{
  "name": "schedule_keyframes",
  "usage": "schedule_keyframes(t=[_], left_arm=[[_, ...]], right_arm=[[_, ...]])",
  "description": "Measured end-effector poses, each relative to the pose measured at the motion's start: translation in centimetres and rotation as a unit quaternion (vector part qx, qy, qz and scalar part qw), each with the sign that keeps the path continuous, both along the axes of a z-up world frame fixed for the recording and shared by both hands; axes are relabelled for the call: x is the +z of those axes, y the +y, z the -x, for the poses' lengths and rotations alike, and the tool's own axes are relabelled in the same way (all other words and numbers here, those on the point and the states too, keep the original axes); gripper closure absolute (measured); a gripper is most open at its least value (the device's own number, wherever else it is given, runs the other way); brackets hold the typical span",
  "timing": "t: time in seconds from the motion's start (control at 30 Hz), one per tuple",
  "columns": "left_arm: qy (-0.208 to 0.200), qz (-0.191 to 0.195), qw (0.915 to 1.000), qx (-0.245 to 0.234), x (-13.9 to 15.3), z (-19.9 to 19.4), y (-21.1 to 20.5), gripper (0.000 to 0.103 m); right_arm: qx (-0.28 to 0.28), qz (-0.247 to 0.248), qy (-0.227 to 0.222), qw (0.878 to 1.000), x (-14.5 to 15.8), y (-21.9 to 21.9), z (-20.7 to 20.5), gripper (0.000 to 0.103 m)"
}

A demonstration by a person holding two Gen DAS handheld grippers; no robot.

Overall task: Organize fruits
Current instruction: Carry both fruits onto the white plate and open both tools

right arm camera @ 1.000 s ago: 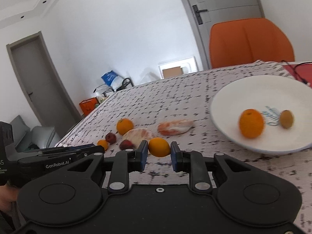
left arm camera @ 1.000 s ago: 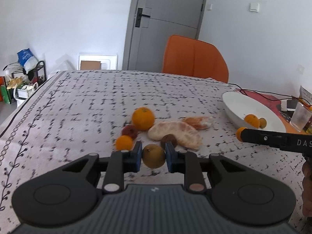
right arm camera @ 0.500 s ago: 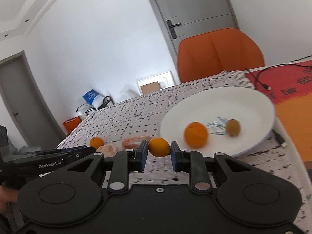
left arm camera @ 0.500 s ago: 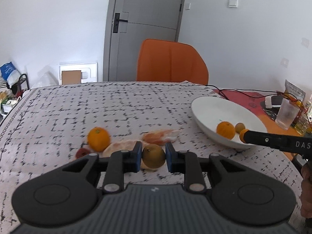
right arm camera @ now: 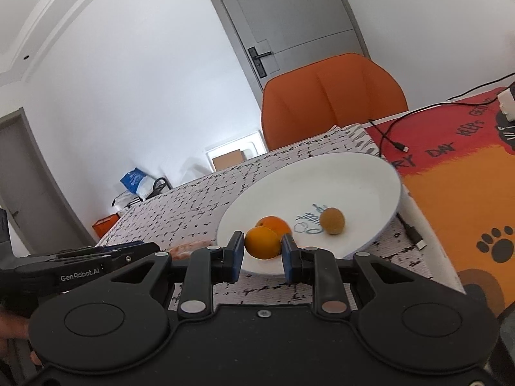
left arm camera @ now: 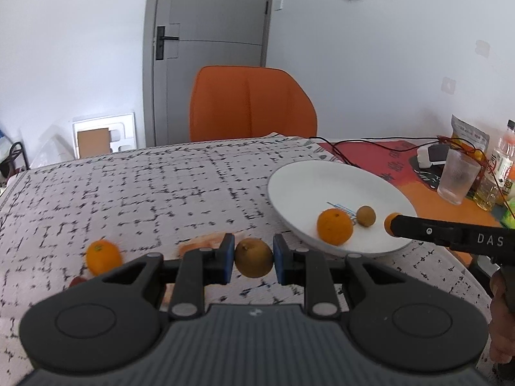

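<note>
Patterned tablecloth (left arm camera: 145, 193), left gripper (left arm camera: 253, 259) clamping brown fruit (left arm camera: 253, 257), stem up

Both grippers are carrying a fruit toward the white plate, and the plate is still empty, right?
Not quite. The left gripper and right gripper each hold a fruit, but the white plate is not empty: the right wrist view shows an orange and a small brown fruit already lying on it.

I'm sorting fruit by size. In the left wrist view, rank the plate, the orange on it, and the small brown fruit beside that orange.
1. White plate
2. Orange
3. Small brown fruit, clearly smaller than the orange beside it.
</note>
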State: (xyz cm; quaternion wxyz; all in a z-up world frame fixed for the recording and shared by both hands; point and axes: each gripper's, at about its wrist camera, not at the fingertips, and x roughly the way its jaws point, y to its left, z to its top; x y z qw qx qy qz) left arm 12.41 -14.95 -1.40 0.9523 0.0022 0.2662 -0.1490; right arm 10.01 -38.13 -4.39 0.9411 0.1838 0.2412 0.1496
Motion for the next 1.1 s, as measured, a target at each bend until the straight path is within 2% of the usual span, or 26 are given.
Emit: schedule_keyframes(t=[0.2,0.3,0.5,0.87,1.1], left_arm=[[-0.005,-0.007,0.9999,-0.013,0.3,-0.8,-1.7,0.079],[-0.005,-0.009,0.9998,-0.020,0.2,-1.3,-2.5,0.079],[-0.002,-0.013,0.9994,-0.032,0.1,-2.2,-3.8,0.079],[-0.006,-0.013,0.9981,-0.061,0.7,-3.4,-6.0,0.079],[-0.024,-0.011,0.9972,-0.070,2.0,-3.5,-7.3,0.079]], right_arm=[[-0.016,-0.006,0.000,1.000,-0.2,-1.4,-0.2,0.079],[-0.023,-0.010,0.000,1.000,-0.2,-1.9,-0.4,0.073],[-0.026,-0.011,-0.011,1.000,0.0,-2.4,0.1,0.072],[-0.043,-0.011,-0.011,0.999,0.5,-3.4,0.8,0.064],[-0.051,-0.010,-0.013,0.999,0.8,-3.8,1.3,0.060]])
